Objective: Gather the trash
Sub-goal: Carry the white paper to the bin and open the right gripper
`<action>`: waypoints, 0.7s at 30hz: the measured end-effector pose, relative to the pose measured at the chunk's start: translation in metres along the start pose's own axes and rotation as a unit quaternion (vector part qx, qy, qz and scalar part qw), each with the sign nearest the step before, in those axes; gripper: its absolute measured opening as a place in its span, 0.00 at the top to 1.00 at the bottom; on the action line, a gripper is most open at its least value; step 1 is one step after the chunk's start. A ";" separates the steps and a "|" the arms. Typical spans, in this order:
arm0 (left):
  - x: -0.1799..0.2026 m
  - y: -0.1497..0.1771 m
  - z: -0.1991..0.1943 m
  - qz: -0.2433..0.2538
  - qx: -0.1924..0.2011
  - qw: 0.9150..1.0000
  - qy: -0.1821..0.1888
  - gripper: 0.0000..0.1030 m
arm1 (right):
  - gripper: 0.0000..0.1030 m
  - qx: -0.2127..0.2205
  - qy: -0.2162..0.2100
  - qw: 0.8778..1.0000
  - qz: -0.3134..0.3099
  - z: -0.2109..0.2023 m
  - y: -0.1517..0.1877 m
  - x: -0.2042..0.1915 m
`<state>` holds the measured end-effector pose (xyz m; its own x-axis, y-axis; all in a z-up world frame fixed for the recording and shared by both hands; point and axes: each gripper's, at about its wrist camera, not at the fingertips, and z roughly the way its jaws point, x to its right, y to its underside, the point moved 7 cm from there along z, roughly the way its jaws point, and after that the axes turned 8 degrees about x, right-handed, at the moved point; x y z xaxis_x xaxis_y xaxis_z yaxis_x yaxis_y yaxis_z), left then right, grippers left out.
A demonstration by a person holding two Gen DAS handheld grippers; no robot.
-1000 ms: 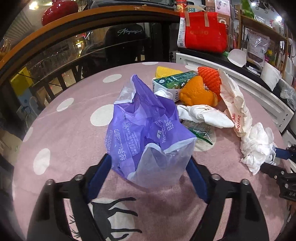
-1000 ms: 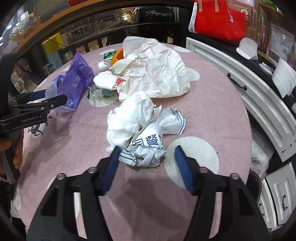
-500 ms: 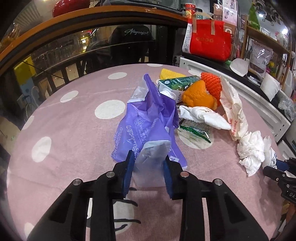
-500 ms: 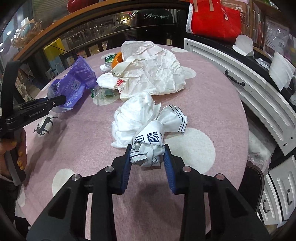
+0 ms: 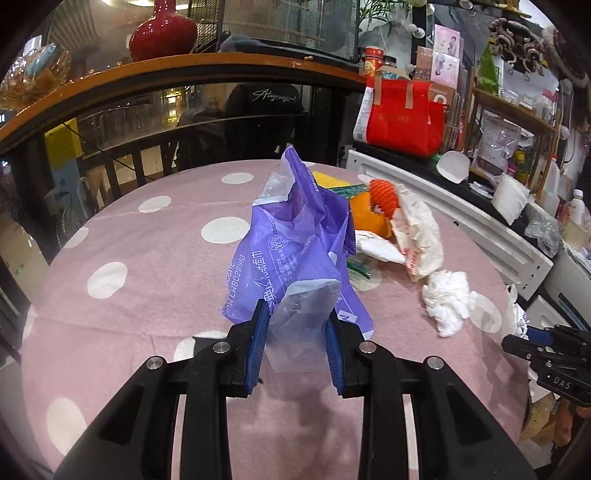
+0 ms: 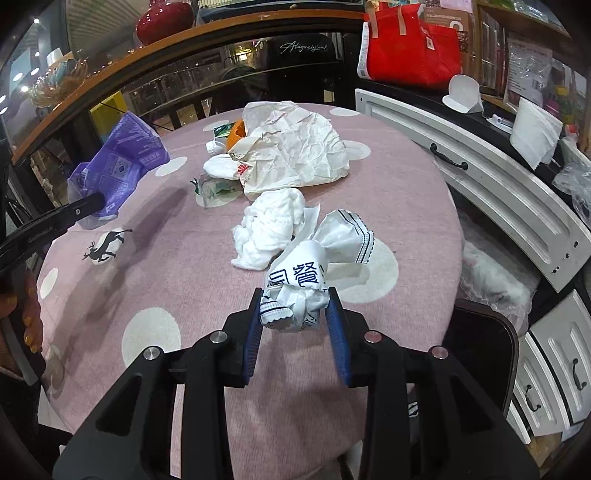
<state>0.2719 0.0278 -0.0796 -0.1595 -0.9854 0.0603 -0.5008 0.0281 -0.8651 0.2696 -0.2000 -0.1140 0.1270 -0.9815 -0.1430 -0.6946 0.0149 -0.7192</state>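
Green carton (image 5: 345,191) mostly behind purple bag (image 5: 295,243)

Both views are evenly lit from overhead indoor lamps – a bright ceiling light (image 5: 118,2) glares at the top edge of the left view. Soft, diffuse shadows fall on the pink tablecloth (image 6: 166,266). Fisheye distortion bends the wooden rail (image 5: 184,70) into an arc, black vignetting fills the corners – the centre stays sharp.

The left gripper (image 5: 297,321) has its blue fingers (image 5: 258,339) closed on a purple plastic bag (image 5: 295,243); the right gripper (image 6: 295,306) pinches a crumpled printed wrapper (image 6: 295,288).
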 end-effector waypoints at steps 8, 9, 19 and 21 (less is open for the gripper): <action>0.032 0.009 -0.025 0.013 0.014 0.999 0.027 0.72 | 0.67 0.016 0.008 1.000 0.007 -0.029 0.011 0.008; 0.036 0.010 -0.027 0.016 0.015 0.999 0.031 0.72 | 0.67 0.018 0.009 1.000 0.011 -0.034 0.014 0.010; 0.084 0.017 -0.049 0.034 0.026 0.996 0.080 0.72 | 0.67 0.031 0.039 0.998 0.030 -0.072 0.033 0.037; 0.092 0.018 -0.052 0.037 0.026 0.995 0.090 0.72 | 0.67 0.032 0.047 0.998 0.037 -0.078 0.038 0.045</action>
<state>0.2034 -0.0540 -0.0637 -0.3467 -0.9346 0.0796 -0.4381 0.0863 -0.8948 0.1936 -0.2588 -0.0947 0.0082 -0.9907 -0.1355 -0.6526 0.0974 -0.7514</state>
